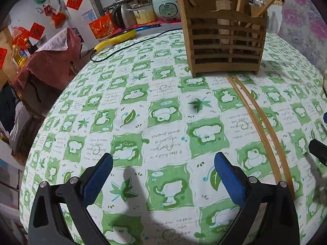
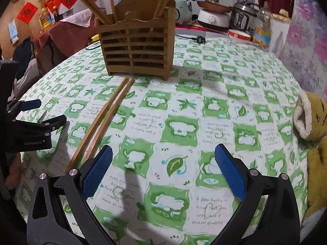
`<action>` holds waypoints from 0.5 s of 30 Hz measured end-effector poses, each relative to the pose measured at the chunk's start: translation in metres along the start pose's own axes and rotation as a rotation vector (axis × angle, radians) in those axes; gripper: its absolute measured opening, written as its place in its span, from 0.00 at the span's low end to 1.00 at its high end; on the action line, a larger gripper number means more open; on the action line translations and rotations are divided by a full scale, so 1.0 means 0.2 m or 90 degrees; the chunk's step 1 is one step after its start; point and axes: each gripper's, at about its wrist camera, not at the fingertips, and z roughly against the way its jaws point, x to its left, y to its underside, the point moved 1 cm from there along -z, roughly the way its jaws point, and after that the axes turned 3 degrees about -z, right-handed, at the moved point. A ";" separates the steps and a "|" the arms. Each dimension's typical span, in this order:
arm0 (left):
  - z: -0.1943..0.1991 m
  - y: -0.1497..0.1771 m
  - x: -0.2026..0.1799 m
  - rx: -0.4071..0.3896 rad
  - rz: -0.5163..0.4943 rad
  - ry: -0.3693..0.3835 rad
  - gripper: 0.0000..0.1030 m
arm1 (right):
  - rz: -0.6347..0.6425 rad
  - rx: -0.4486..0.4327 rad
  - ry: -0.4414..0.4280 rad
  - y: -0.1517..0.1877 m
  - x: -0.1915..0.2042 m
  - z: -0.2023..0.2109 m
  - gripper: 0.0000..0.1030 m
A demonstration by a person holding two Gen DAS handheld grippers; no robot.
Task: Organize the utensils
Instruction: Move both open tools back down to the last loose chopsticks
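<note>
A slatted wooden utensil holder [image 1: 225,40] [image 2: 136,47] stands upright at the far side of the table, with several chopsticks sticking out of it. Two loose wooden chopsticks [image 1: 263,126] [image 2: 102,122] lie side by side on the green-and-white tablecloth, running from the holder's base toward me. My left gripper [image 1: 163,163] hovers open over bare cloth, left of the pair. My right gripper [image 2: 163,157] is open too, with the chopsticks' near ends just beside its left finger [image 2: 98,169]. Nothing sits between either pair of fingers. The left gripper [image 2: 32,112] also shows at the right wrist view's left edge.
A yellow appliance with a black cord [image 1: 114,40] lies at the table's far left. A rice cooker [image 1: 165,6], kettle and pots stand behind. A plastic bottle [image 2: 262,30] and bowl are far right; a yellow plush toy [image 2: 312,134] rests at the right edge.
</note>
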 end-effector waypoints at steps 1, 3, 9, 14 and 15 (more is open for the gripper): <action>0.00 0.00 0.00 -0.002 -0.003 -0.003 0.95 | -0.002 0.001 -0.003 0.01 0.00 0.00 0.94; 0.01 0.01 -0.01 -0.005 -0.009 -0.011 0.95 | -0.004 0.002 -0.007 0.01 0.00 0.00 0.94; 0.01 0.01 -0.02 -0.007 -0.014 -0.024 0.95 | 0.005 0.008 -0.011 0.02 0.01 0.00 0.94; 0.01 0.01 -0.02 -0.006 -0.014 -0.024 0.95 | 0.039 0.004 -0.022 0.03 0.06 0.01 0.94; 0.01 0.01 -0.02 -0.006 -0.013 -0.024 0.95 | 0.046 0.005 -0.026 0.03 0.07 0.02 0.94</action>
